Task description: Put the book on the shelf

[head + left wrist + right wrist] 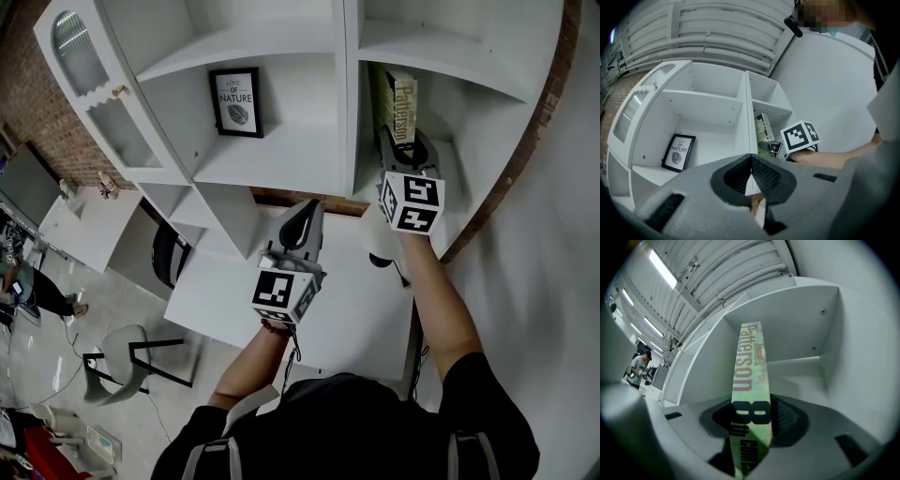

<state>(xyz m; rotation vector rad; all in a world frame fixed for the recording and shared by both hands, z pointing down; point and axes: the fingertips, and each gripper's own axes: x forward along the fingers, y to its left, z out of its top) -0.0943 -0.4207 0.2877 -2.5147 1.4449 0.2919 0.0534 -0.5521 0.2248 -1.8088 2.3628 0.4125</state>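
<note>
Book [751,394]: spine toward us, long axis upright, clenched in the right claw [403,150]. We place it at the upper right of the head view, inside the right-hand bay of the shelf [281,155], just beside the central divider. Whether its foot rests on the board we cannot tell. Left claw [751,180]: clenched on nothing, lower centre, over the desk [347,309], farther from that bay. Framed print [236,101]: left bay, well apart.
</note>
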